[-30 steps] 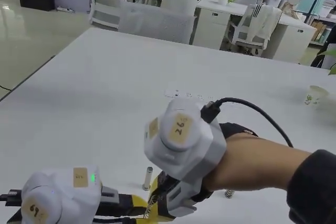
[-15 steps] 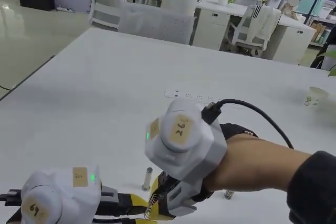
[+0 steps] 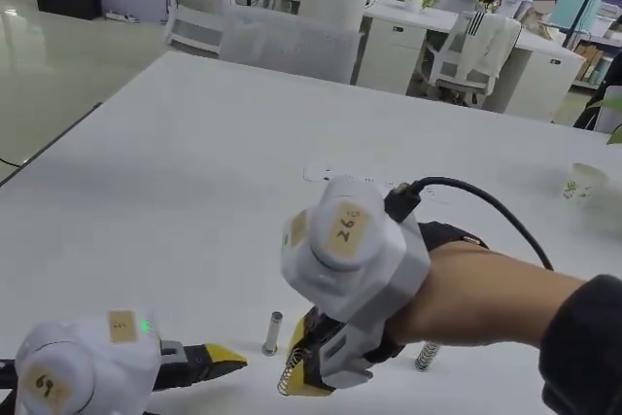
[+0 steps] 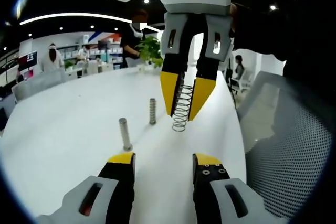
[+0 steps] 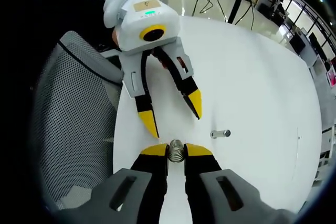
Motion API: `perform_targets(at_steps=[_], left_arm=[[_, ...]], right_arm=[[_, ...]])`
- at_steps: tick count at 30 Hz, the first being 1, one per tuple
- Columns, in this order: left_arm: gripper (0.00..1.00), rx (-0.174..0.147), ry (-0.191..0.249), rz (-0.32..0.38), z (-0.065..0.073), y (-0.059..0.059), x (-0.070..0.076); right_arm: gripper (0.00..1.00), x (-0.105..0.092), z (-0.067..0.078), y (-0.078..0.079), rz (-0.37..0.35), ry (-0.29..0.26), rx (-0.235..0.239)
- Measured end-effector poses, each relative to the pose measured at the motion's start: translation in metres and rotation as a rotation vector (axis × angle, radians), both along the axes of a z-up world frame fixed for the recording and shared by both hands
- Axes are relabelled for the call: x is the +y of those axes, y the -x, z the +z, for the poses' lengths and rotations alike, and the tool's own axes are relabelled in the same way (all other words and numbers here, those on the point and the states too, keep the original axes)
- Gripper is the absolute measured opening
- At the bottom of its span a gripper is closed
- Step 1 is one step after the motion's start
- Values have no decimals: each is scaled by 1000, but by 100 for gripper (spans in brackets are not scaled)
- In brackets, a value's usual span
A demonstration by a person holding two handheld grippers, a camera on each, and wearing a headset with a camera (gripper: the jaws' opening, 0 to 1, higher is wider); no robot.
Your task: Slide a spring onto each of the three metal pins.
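Spring (image 4: pixel 182 109) is hanging between the yellow fingers (image 4: pixel 169 90) of the right gripper (image 5: pixel 176 153). Those fingers are squeezing in on its coils from both sides and gripping it firmly, with the lower turns poking out below the tips. It is riding low over the white counter (image 3: pixel 194 191), though I cannot tell whether its bottom end is touching the surface.

Just beside it, the bare pin (image 4: pixel 124 134) is standing upright on the counter with nothing on it. A little farther off, the second pin (image 4: pixel 152 100) is standing upright too, and it is already wearing a fitted spring (image 4: pixel 152 115) down its shaft.

The left gripper (image 5: pixel 173 114) is pointing straight at the right one, close but apart from it. Its fingers are gaping wide and holding nothing at all. In the head view it is sitting low at the near edge of the counter, with the bare pin standing between the two grippers.

Away at the far right of the counter a paper cup (image 3: pixel 583 182) is sitting by itself, well apart from the work. A mesh chair (image 5: pixel 68 114) is waiting just off the counter's edge.
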State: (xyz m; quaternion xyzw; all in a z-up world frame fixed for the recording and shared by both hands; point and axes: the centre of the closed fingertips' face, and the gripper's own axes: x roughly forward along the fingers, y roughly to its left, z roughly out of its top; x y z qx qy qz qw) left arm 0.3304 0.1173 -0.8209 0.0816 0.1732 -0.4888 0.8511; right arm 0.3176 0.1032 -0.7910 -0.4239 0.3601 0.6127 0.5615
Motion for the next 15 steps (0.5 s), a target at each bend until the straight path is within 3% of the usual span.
perform_targets(at_steps=[4, 15], left_arm=[[48, 8, 0, 22, -2, -2, 3], [60, 13, 4, 51, -2, -6, 7]], right_arm=[[9, -1, 4, -5, -12, -8, -9], [9, 5, 18, -34, -48, -34, -55]])
